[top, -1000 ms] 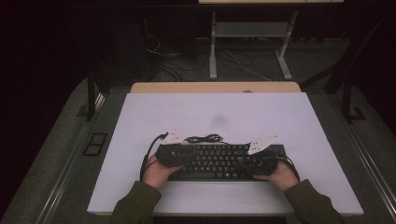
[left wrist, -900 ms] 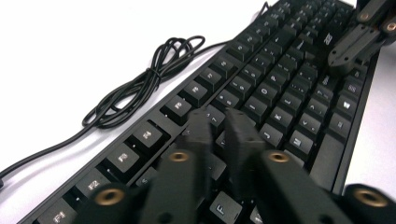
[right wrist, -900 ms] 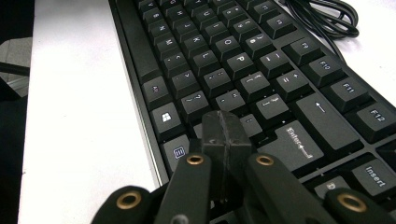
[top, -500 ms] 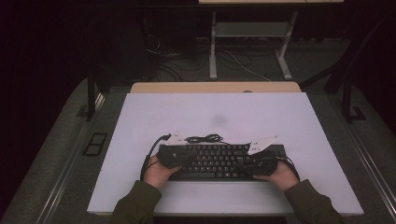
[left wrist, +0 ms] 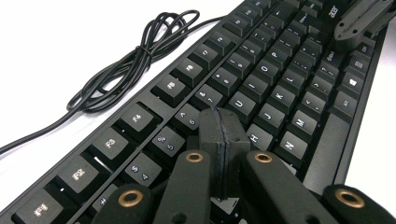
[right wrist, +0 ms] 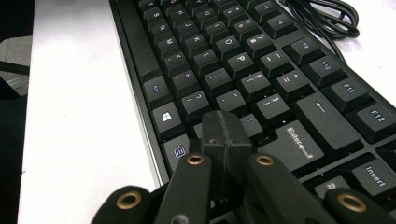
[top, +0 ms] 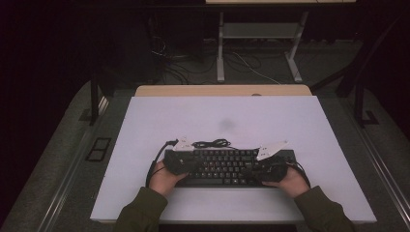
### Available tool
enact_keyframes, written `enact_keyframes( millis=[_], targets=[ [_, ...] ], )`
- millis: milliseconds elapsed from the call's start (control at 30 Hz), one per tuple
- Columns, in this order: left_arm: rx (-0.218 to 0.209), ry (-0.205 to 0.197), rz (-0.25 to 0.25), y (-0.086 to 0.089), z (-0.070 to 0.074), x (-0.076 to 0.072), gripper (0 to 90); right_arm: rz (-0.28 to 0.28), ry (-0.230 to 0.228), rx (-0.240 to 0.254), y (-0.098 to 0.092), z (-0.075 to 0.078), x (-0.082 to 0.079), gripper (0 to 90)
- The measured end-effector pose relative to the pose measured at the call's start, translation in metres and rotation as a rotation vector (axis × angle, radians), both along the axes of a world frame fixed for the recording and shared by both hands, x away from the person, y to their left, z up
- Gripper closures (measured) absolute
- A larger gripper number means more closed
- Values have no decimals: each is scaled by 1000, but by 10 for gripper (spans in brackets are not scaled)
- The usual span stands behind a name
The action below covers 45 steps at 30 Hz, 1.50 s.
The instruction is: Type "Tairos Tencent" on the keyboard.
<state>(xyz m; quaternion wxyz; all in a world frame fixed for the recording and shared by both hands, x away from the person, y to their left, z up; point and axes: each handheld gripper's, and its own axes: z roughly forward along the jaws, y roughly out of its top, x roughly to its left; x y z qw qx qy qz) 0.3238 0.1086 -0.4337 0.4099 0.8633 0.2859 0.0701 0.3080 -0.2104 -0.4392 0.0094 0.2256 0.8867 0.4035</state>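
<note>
A black keyboard (top: 227,166) lies on the white tabletop (top: 232,116) near the front edge, with its bundled cable (top: 211,143) behind it. My left gripper (top: 195,166) hovers low over the keyboard's left half. In the left gripper view its jaws (left wrist: 223,122) are pressed together with nothing between them, tips just above the keys near 6, 7 and H. My right gripper (top: 252,169) is over the right half. Its jaws (right wrist: 226,125) are also shut and empty, above the keys beside the menu key. Whether either tip touches a key I cannot tell.
The looped cable (left wrist: 135,60) lies on the table just behind the function row. My right gripper (left wrist: 362,18) appears at the far end of the keyboard in the left gripper view. A wooden strip (top: 222,90) borders the table's back, with desk legs and cables on the dark floor beyond.
</note>
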Motion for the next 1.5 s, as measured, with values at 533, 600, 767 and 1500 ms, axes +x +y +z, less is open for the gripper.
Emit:
enact_keyframes(
  millis=[533,600,767,1500],
  targets=[
    [-67,-13,39,16,10,-5,723,1,-1,-1,0,0,0,895],
    [-67,-15,47,19,10,-6,678,0,-1,0,0,0,0,896],
    [-69,-26,71,25,9,-6,552,-1,-2,-1,0,0,0,896],
    [-93,-25,117,44,3,-11,201,-35,0,102,0,10,6,719]
  ],
)
